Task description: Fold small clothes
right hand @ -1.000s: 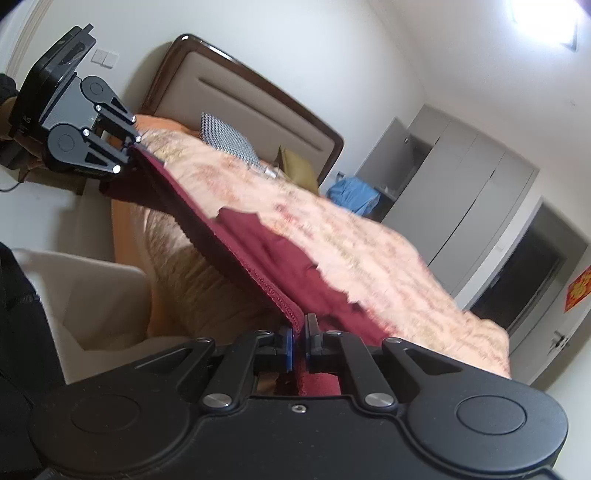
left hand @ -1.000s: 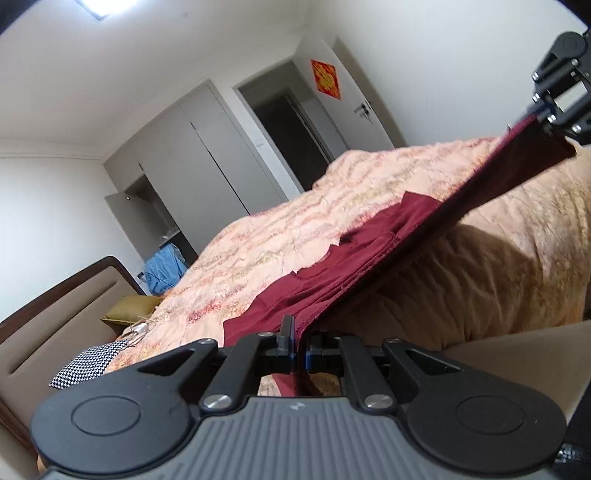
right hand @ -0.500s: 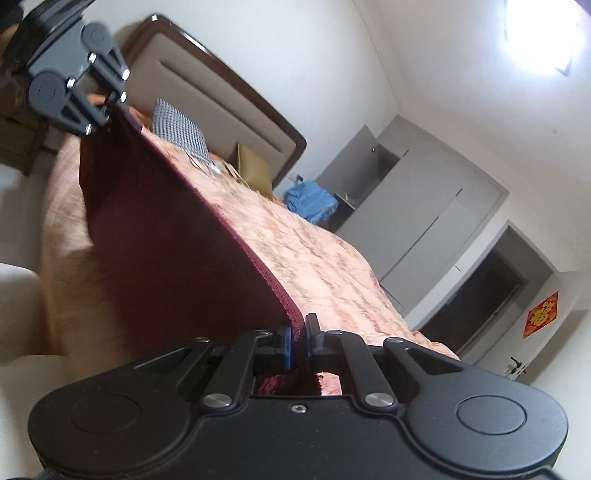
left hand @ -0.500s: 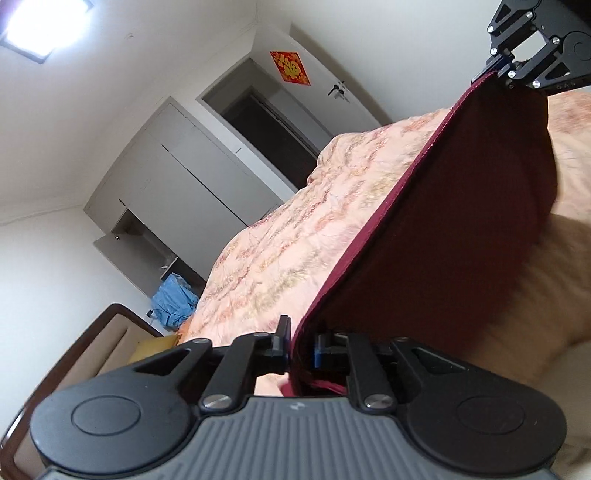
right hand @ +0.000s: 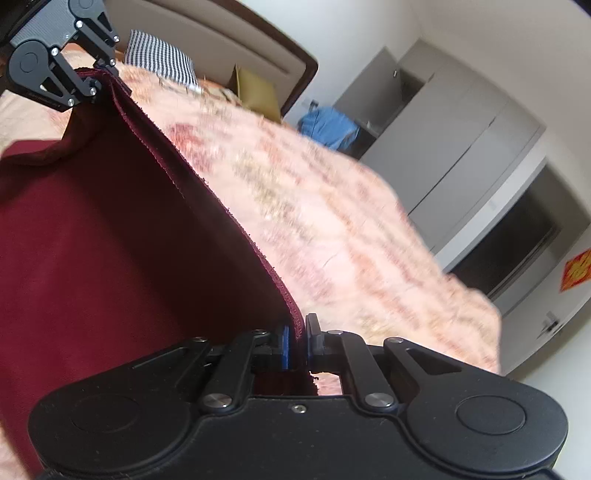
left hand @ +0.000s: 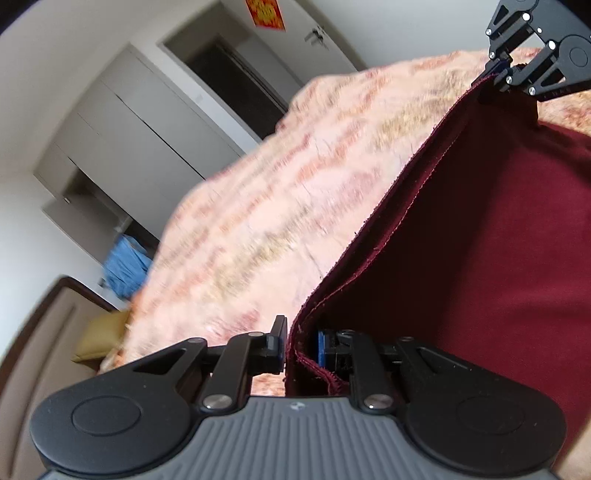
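A dark red garment (left hand: 480,258) hangs stretched between my two grippers above the bed. My left gripper (left hand: 301,347) is shut on one corner of its hemmed edge. My right gripper (right hand: 295,343) is shut on the other corner. In the left wrist view the right gripper (left hand: 506,74) shows at the top right, holding the far end of the edge. In the right wrist view the left gripper (right hand: 99,77) shows at the top left. The cloth (right hand: 110,240) drops down below the taut edge; its lower part is out of sight.
The bed carries a peach patterned quilt (left hand: 295,184). A checked pillow (right hand: 159,55) and an olive cushion (right hand: 258,92) lie by the brown headboard (right hand: 229,33). Blue cloth (right hand: 328,125) sits by grey wardrobes (right hand: 443,140). A doorway (left hand: 236,74) is beyond.
Both grippers have lifted the red garment off the quilt, so it now hangs as a sheet from its taut edge. The views have tilted and moved forward over the bed.
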Demonstrator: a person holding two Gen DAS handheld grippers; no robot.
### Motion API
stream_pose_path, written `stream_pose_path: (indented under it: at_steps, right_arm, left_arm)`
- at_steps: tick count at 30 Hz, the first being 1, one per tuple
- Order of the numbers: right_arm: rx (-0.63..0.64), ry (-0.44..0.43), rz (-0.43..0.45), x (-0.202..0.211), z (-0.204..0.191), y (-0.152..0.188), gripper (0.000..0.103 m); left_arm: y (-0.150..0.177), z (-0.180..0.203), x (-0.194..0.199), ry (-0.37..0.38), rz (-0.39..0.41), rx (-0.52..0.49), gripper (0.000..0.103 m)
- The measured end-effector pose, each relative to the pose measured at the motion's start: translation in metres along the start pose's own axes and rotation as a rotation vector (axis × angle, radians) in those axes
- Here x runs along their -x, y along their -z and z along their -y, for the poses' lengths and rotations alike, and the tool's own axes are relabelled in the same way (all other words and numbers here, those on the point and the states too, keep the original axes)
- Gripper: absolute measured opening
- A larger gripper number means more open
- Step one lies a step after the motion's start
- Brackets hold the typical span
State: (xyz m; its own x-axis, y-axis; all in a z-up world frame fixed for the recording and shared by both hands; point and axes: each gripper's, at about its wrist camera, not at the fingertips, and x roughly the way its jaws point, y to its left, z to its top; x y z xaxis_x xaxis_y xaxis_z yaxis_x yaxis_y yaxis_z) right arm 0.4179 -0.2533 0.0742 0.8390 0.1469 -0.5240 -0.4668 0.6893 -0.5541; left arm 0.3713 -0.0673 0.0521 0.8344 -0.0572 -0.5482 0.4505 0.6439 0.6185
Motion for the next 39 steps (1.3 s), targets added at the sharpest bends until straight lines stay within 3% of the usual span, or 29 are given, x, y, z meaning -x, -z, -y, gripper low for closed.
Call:
stream_pose_path:
  at_steps: [5,10,12,13,14,15,16,17,18,24,28,32,37,39]
  right_arm:
    - [-0.026,-0.036,-0.054,-0.046,-0.012,0.010,0.007]
    - [-0.062,-0.057,-0.063,-0.064,-0.016,0.021,0.010]
    - [-0.068,-0.053,-0.055,-0.064,-0.018,0.023,0.025]
    - [-0.073,-0.055,-0.048,-0.064,-0.018,0.024,0.031]
    - [-0.083,-0.060,-0.039,-0.062,-0.018,0.025,0.046]
    - [-0.098,-0.064,-0.027,-0.060,-0.018,0.025,0.066]
    - [-0.113,-0.056,-0.016,-0.058,-0.017,0.026,0.075]
    - [-0.123,-0.045,-0.004,-0.056,-0.014,0.025,0.086]
    - [-0.128,-0.036,0.007,-0.052,-0.012,0.025,0.088]
    - [-0.191,-0.023,0.040,-0.023,-0.007,0.032,0.102]
    - [-0.254,0.002,0.056,-0.004,-0.008,0.051,0.102]
    - [-0.372,0.024,0.054,0.013,-0.011,0.078,0.102]
    - [-0.507,-0.026,0.044,0.032,-0.025,0.111,0.102]
    - [-0.537,-0.034,0.041,0.036,-0.031,0.119,0.095]
  left_arm:
    - [0.014,0.002,-0.036,0.039,-0.039,0.019,0.019]
    - [0.030,0.000,-0.055,0.081,-0.066,0.059,0.019]
    - [0.036,-0.003,-0.058,0.098,-0.078,0.089,0.027]
    - [0.038,-0.006,-0.060,0.109,-0.090,0.109,0.041]
    - [0.039,-0.012,-0.065,0.111,-0.109,0.128,0.065]
    - [0.043,-0.015,-0.066,0.107,-0.127,0.148,0.076]
    - [0.046,-0.020,-0.068,0.104,-0.136,0.171,0.089]
    - [0.050,-0.025,-0.063,0.108,-0.135,0.196,0.090]
    - [0.054,-0.032,-0.063,0.126,-0.138,0.230,0.090]
    - [0.077,-0.071,-0.042,0.193,-0.103,0.512,0.102]
    - [0.101,-0.083,-0.025,0.226,-0.067,0.646,0.103]
    - [0.121,-0.071,-0.005,0.289,-0.020,0.675,0.103]
    - [0.130,-0.034,0.004,0.355,-0.016,0.632,0.103]
    - [0.131,-0.024,0.005,0.359,-0.013,0.640,0.101]
